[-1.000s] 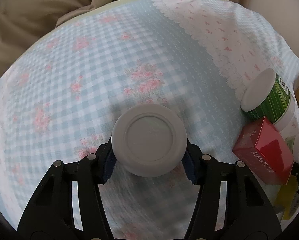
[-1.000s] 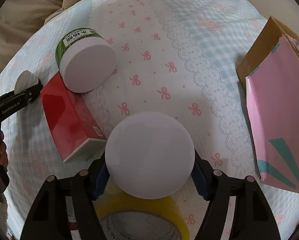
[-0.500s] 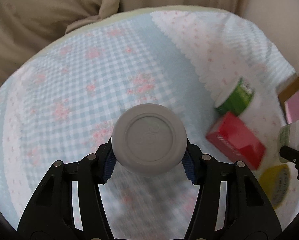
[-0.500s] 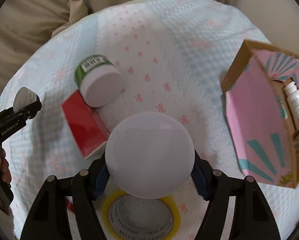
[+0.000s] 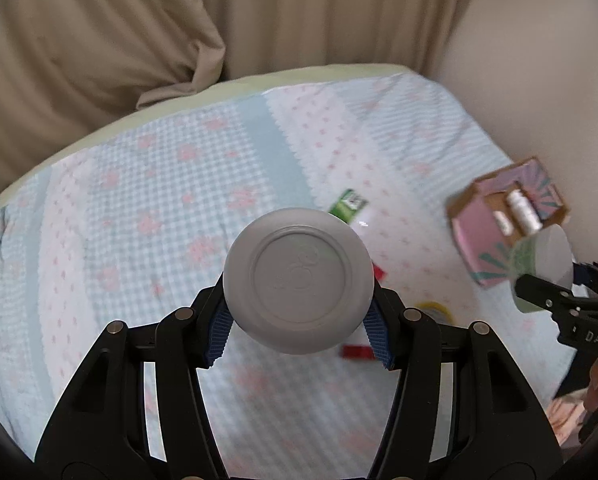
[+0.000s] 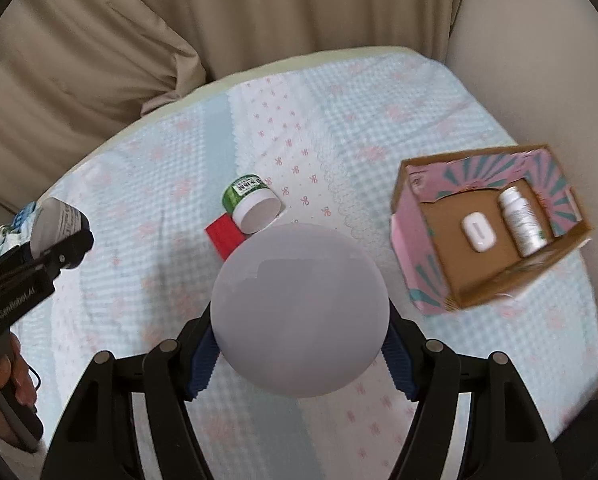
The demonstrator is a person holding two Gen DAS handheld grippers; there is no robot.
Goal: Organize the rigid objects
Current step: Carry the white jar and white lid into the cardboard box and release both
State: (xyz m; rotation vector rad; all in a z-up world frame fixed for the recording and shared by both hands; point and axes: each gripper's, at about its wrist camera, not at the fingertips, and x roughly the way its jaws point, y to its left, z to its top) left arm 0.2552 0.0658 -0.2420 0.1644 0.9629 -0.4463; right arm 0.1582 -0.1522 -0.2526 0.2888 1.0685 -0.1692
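Two jars are aloft, so the carrying step seems in hand; next each must go over the pink box [image 6: 495, 240] and down.

Left wrist view: the left gripper [image 5: 297, 320] is clenched on a grey-based jar [image 5: 297, 280] between its jaws, above the bedspread [image 5: 139, 220].

Right wrist view: the right gripper [image 6: 300, 354] grips a white-lidded jar [image 6: 300, 308]; the box lies to its right, well apart, already holding a bottle [image 6: 521, 222].

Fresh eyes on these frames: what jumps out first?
Each view is dominated by a round white-capped jar clamped dead centre: one in the left gripper, one in the right gripper. Next is the pink box at right on the bedspread, open, with a white bottle inside.
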